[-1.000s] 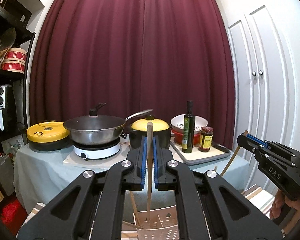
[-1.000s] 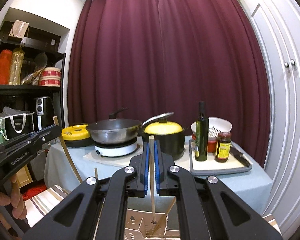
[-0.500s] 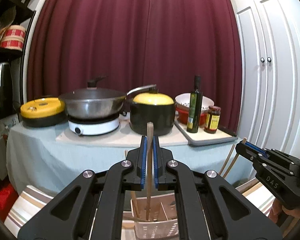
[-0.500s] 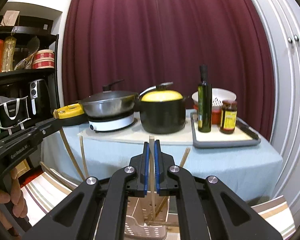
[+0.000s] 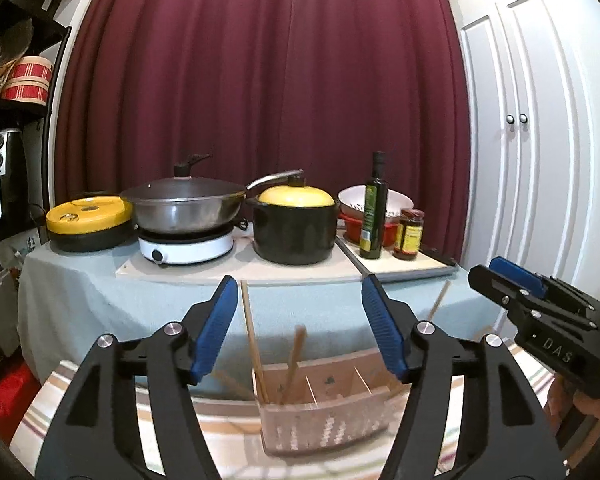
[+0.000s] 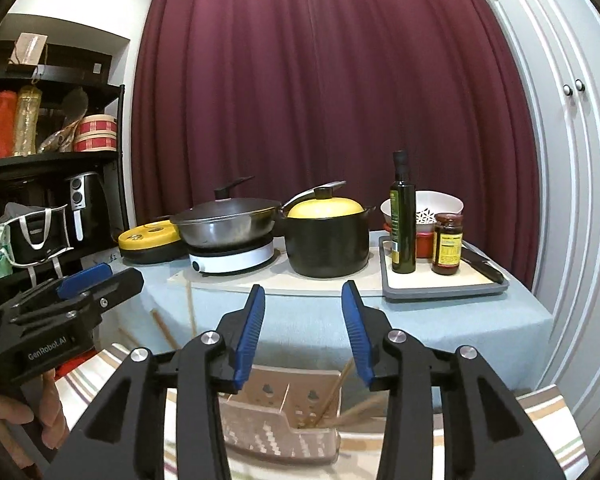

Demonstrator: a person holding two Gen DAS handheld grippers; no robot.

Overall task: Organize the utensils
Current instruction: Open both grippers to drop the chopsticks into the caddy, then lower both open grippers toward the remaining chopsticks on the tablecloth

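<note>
- A home kitchen corner: a cloth-covered table (image 5: pixel 80 280) stands before a maroon curtain (image 5: pixel 260 80).
- On the table: a lidded steel wok (image 5: pixel 184 208) on a white induction hob (image 5: pixel 186 246), and a yellow-lidded black pot (image 5: pixel 296 228).
- Right of the table: white panelled cupboard doors (image 5: pixel 516 140).

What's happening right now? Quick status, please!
Left gripper open, right gripper open. Wooden chopsticks standing in beige slotted plastic caddy. Nothing in the way.

Chopsticks (image 5: pixel 253 340) stood in the basket (image 5: pixel 324 416) before the table (image 5: pixel 100 304). On the table, the wok (image 5: pixel 184 210) sat left of the pot (image 5: pixel 296 226).
</note>
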